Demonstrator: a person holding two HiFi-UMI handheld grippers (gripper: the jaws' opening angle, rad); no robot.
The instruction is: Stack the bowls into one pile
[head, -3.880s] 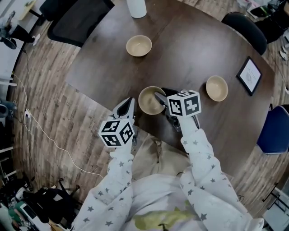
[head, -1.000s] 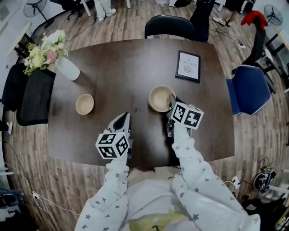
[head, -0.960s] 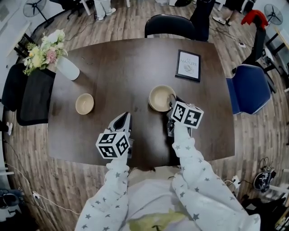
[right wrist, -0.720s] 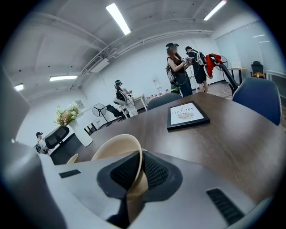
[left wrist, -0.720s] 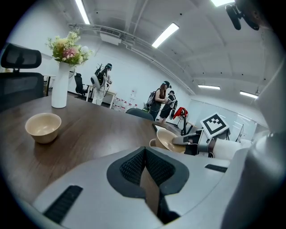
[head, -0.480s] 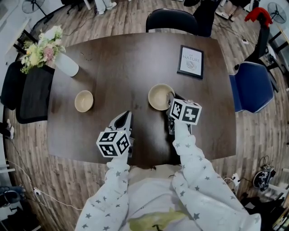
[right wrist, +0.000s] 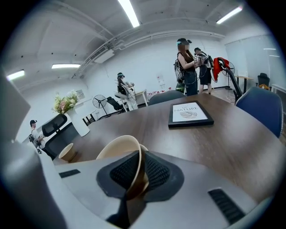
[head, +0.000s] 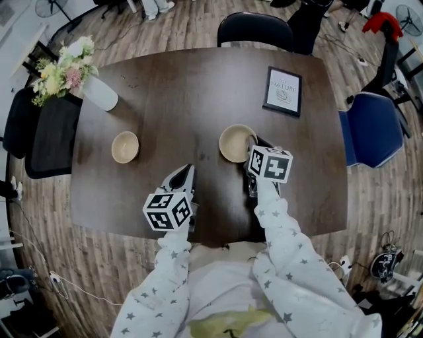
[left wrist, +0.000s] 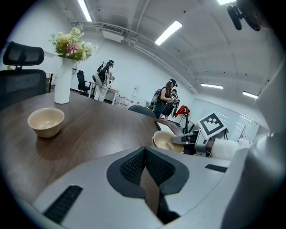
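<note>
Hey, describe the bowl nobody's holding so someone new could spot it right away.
Start at the dark wooden table and find the white vase of flowers at one end. The lone beige bowl sits on bare tabletop near that vase. Unlike the other bowl, which the right gripper pinches by its rim, nothing touches it.

Head view overhead, others skim shared table point(head: 198, 86)

We take the dark wooden table point(head: 198, 86) as our mark. Around it we see pale plank floor point(head: 373, 221). A black chair point(head: 254, 30) stands at its far edge, a blue chair point(head: 370, 129) at its right side and a black office chair point(head: 39, 135) at its left. On its far left corner stands a white vase point(head: 100, 94) of flowers, and near its far right corner lies a framed print point(head: 283, 90). Beyond it we see white walls point(right wrist: 147, 67), and long ceiling light strips point(right wrist: 129, 13) above.
</note>
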